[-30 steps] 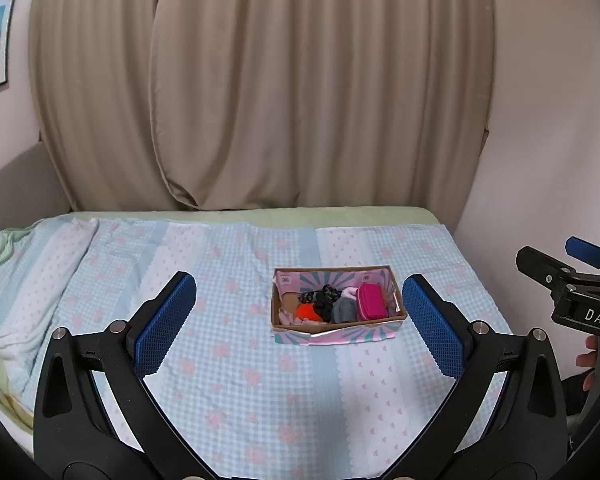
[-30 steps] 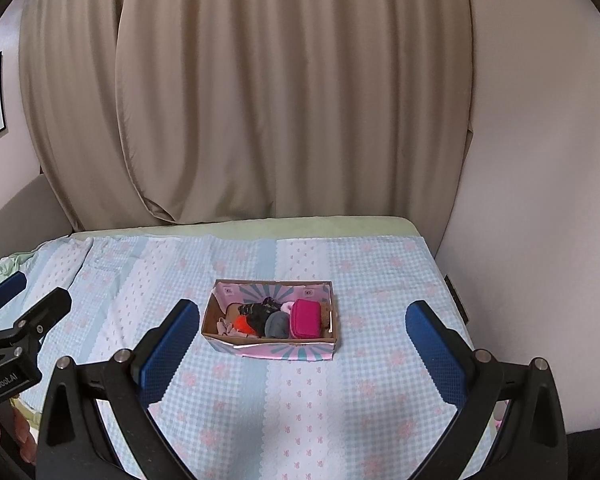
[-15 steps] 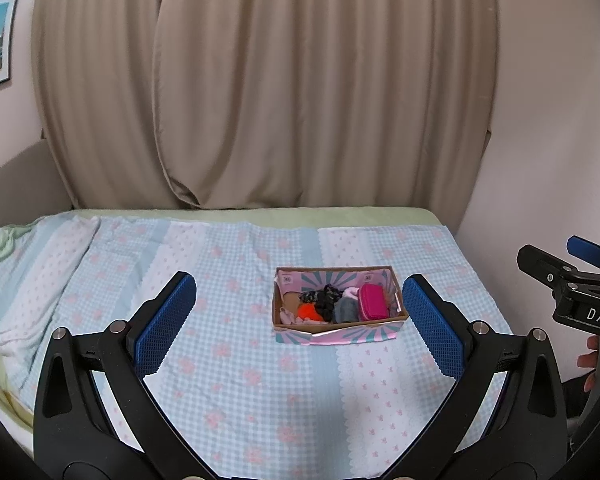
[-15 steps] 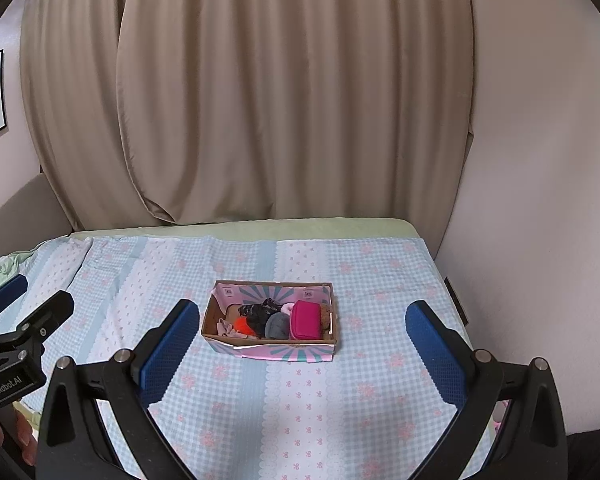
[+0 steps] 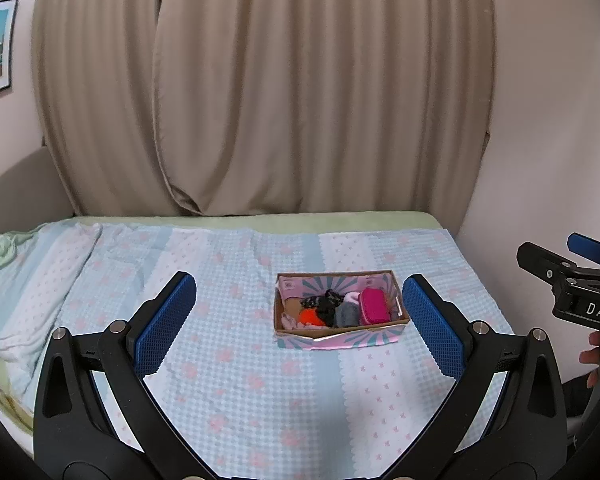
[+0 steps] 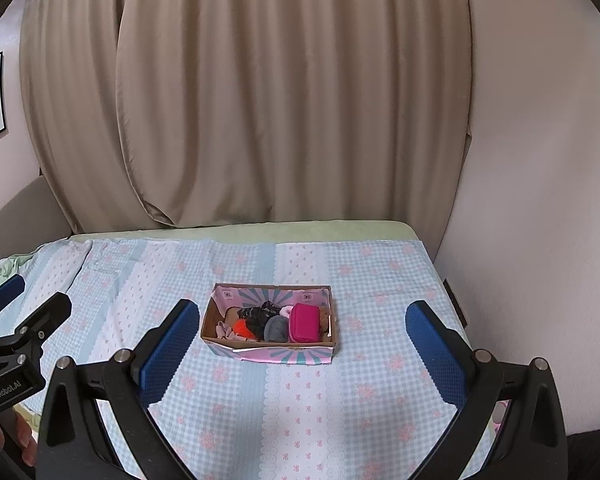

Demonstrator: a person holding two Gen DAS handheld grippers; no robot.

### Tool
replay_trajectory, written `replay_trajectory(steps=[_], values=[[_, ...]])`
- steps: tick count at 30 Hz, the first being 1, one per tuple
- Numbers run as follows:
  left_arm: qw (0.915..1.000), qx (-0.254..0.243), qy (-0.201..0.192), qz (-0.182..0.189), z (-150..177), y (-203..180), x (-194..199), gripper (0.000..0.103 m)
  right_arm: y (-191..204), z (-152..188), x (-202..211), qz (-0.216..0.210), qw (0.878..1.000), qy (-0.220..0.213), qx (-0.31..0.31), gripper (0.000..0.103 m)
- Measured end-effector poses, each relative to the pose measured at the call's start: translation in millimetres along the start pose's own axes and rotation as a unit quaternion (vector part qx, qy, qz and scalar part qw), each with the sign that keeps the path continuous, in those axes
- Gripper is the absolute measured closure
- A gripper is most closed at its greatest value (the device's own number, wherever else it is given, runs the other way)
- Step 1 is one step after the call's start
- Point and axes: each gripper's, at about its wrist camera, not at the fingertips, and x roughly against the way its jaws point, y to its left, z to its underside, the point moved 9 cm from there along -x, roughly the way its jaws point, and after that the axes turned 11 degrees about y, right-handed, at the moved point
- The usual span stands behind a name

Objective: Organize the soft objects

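Now | soft things (image 6: 274,322) packed in box (image 6: 272,350) on bed (image 6: 300,400), kept together | left gripper (image 5: 298,326), right gripper (image 6: 302,346) spread wide, holding nothing, well short of box

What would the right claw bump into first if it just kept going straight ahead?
Probably the bedspread just beyond the box, which sits left of its centre line; depth is hard to judge. The right claw is open and empty.
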Motion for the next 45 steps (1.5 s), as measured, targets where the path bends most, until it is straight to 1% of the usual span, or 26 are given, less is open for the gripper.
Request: replay_trajectory(steps=[23,31,41,45], values=[[0.9999,-0.002,-0.005,-0.009,-2.6,-3.5,2.9,0.0,-3.2,-5.5,1.0,0.001,1.0,-0.002,-0.003,0.0],[1.0,-0.003,-0.005,-0.006,-4.2,-3.6,2.2,0.0,-4.1,-6.5,0.2,0.002,1.0,-0.003,-0.004,0.0],[0.9996,-0.012,-0.022,-0.014,-11.1,-5.2,5.1,0.0,-3.2,-9.6,-1.9,0.003,1.0,-0.005,-0.007,0.0],[0.9997,-0.01,-0.02,-0.007,-13.8,-3.4,-1.0,0.0,-2.0,-10.9,-5.2,0.003,1.0,-0.005,-0.009,0.0]])
